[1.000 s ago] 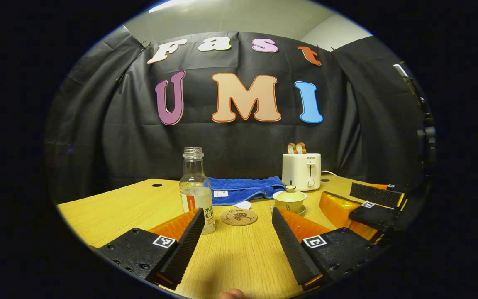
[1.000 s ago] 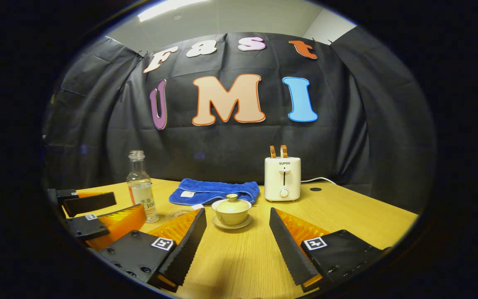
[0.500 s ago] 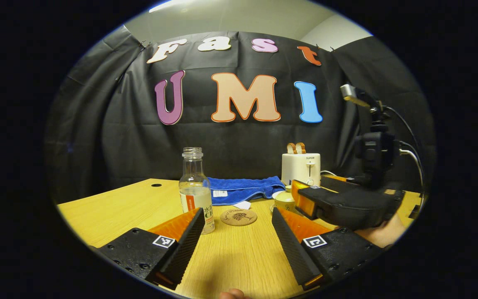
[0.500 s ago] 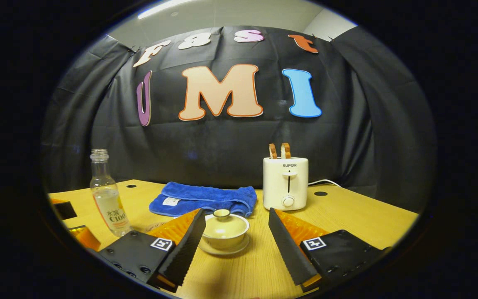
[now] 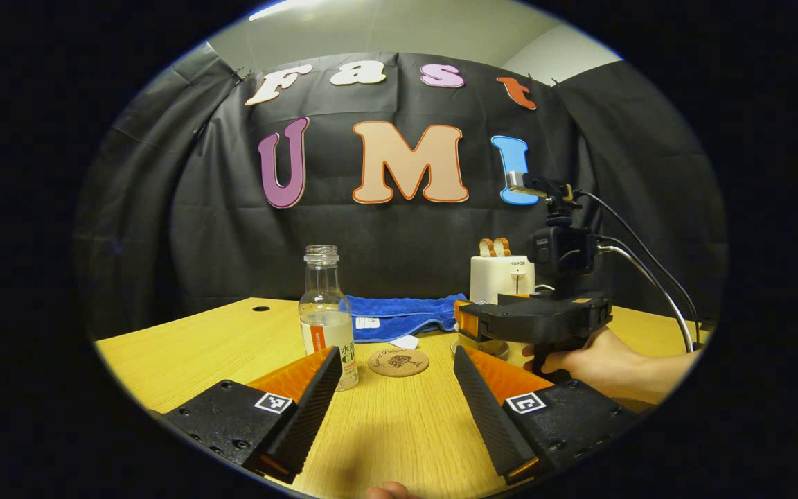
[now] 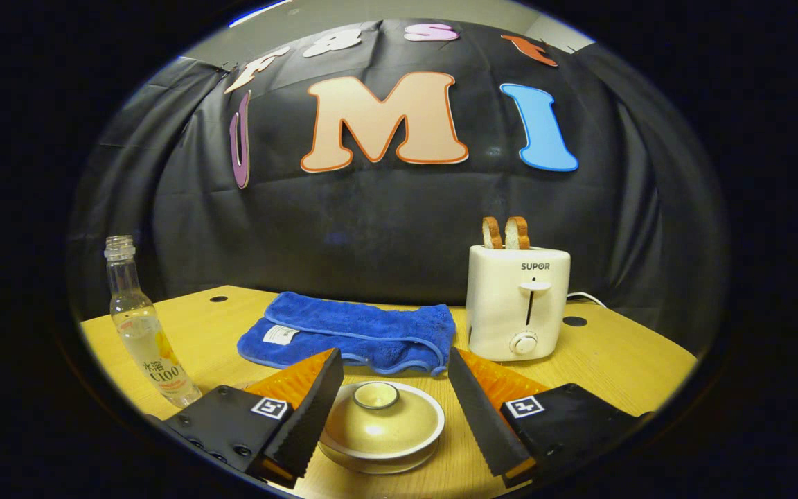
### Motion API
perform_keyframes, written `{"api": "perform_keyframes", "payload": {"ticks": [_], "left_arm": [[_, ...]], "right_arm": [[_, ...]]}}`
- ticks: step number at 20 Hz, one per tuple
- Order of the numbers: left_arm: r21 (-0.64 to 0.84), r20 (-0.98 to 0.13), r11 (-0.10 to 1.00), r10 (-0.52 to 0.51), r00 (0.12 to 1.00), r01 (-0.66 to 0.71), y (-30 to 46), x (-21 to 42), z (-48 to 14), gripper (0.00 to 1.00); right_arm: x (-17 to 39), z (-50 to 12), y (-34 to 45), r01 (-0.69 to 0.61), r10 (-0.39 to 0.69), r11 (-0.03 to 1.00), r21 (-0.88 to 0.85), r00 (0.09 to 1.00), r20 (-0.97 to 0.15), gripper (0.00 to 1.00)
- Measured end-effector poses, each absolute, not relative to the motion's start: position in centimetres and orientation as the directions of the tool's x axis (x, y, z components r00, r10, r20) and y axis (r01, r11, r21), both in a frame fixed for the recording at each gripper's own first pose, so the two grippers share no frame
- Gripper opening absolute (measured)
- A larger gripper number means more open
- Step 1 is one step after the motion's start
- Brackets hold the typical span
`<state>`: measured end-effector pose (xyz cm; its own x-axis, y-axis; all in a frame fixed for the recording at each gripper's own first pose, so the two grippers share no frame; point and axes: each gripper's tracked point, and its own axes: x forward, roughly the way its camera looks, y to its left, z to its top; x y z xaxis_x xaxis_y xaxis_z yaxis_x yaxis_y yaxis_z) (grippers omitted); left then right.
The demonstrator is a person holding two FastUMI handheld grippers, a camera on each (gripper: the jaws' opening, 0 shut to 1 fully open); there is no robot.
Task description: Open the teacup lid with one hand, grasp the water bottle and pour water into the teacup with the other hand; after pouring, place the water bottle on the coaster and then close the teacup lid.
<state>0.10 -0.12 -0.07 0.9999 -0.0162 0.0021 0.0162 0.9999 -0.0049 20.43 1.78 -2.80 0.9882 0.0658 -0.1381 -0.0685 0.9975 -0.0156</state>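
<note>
The lidded yellow teacup [image 6: 379, 426] on its saucer sits between the open fingers of my right gripper [image 6: 392, 412], its lid knob [image 6: 375, 395] just ahead of the tips; neither finger touches it. In the left gripper view a hand [image 5: 603, 364] holds the right gripper [image 5: 534, 322] over the cup, which is mostly hidden. The clear water bottle [image 5: 327, 319], uncapped and partly full, stands just ahead of my open left gripper's [image 5: 397, 388] left finger. It also stands at far left [image 6: 143, 326] in the right gripper view. A round cork coaster [image 5: 398, 362] lies between bottle and cup.
A blue towel [image 6: 350, 333] lies folded at the back of the wooden table [image 5: 198, 346]. A white toaster [image 6: 518, 301] with two bread slices stands right of it, its cord trailing behind. Cable holes mark the tabletop near the back corners.
My right gripper has moved forward and lowered until the teacup lies between its open fingers. The left gripper has stayed still, and the bottle and coaster have not moved.
</note>
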Motion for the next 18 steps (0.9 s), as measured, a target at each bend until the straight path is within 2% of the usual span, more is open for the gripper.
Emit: {"api": "perform_keyframes", "payload": {"ticks": [3,7,11,13,16,18], "left_arm": [[-0.005,0.002,1.000,-0.016,1.000,0.016,-0.1,0.1,0.0,0.95],[-0.005,0.003,1.000,-0.016,1.000,0.016,-0.1,0.1,0.0,0.95],[-0.005,0.003,1.000,-0.016,1.000,0.016,-0.1,0.1,-0.1,0.95],[-0.005,0.003,1.000,-0.016,1.000,0.016,-0.1,0.1,-0.1,0.96],[-0.005,0.002,1.000,-0.016,1.000,0.016,-0.1,0.1,-0.1,0.95],[-0.004,0.003,1.000,-0.016,1.000,0.016,-0.1,0.1,-0.1,0.96]], "right_arm": [[20.8,-3.3,2.3,-0.103,0.099,0.995,-0.016,0.981,-0.166,0.96],[21.1,-3.1,2.8,-0.123,0.118,0.992,-0.022,0.978,-0.169,0.91],[21.1,-3.3,2.7,-0.119,0.113,0.993,-0.022,0.979,-0.170,0.41],[21.2,-3.4,2.7,-0.125,0.122,0.992,-0.011,0.977,-0.173,0.56],[21.2,-3.0,3.2,-0.137,0.132,0.990,-0.021,0.979,-0.157,0.36],[21.2,-2.9,3.1,-0.130,0.123,0.991,-0.035,0.981,-0.152,0.36]]}}
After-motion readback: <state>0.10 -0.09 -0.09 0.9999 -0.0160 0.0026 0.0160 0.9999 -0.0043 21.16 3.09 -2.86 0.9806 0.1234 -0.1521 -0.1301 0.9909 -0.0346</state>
